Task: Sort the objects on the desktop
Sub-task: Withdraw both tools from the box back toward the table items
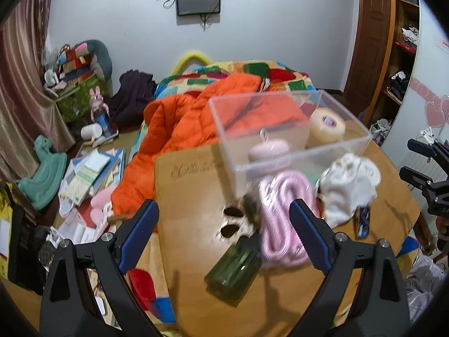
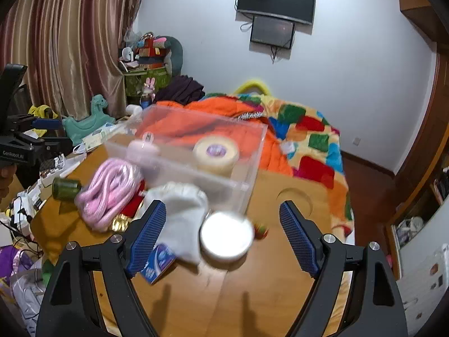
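Inside clear box (image 1: 294, 140): tape roll (image 1: 327, 125), probably pink jar (image 1: 269, 148); both hand-held grippers (image 1: 224, 219) (image 2: 223, 220) open, empty.

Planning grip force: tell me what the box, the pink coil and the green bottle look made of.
Box: clear rigid plastic, probably acrylic; the contents show through its glossy walls.
Pink coil: looks like soft braided cord, matte, bent in loops.
Green bottle: translucent green with highlights, glass or hard plastic; too blurred to tell.

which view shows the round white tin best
The right wrist view: the round white tin lies whole on the wooden table, between the open right gripper fingers, though blurred. The left wrist view does not show it; the white cloth pouch lies in that direction.
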The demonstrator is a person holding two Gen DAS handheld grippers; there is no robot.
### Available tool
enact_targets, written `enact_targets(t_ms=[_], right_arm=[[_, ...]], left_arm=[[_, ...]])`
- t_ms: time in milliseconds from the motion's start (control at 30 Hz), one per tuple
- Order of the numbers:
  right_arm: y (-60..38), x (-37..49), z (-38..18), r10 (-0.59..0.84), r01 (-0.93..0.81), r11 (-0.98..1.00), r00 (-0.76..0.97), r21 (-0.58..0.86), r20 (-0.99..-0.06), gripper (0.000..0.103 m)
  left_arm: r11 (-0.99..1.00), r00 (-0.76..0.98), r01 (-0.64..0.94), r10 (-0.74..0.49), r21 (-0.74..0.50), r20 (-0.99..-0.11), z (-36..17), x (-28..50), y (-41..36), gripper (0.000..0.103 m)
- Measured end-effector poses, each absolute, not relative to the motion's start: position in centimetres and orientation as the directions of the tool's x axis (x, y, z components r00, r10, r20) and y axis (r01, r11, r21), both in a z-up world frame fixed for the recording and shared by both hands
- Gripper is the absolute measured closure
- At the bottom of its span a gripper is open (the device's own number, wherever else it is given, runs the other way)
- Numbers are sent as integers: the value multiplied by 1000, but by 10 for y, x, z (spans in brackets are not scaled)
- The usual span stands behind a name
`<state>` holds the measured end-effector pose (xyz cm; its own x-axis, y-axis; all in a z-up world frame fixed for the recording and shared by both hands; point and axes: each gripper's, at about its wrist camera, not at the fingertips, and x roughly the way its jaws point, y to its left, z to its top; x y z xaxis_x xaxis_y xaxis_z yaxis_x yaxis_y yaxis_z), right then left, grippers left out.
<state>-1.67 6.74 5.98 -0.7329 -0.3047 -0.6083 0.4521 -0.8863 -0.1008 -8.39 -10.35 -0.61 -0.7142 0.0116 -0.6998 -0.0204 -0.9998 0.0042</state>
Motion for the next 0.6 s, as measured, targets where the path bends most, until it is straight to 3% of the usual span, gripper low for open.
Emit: enact_targets(t_ms=[267, 600], right_arm=[[58, -2, 21, -313, 442, -896, -678, -29, -666, 22], [37, 9, -16, -316, 428, -903, -623, 26, -715, 24]], left_arm=[[-998, -676, -38, 68, -57, -733, -50, -66, -119, 8], [-994, -692, -85, 113, -75, -713, -70, -59, -119, 9]])
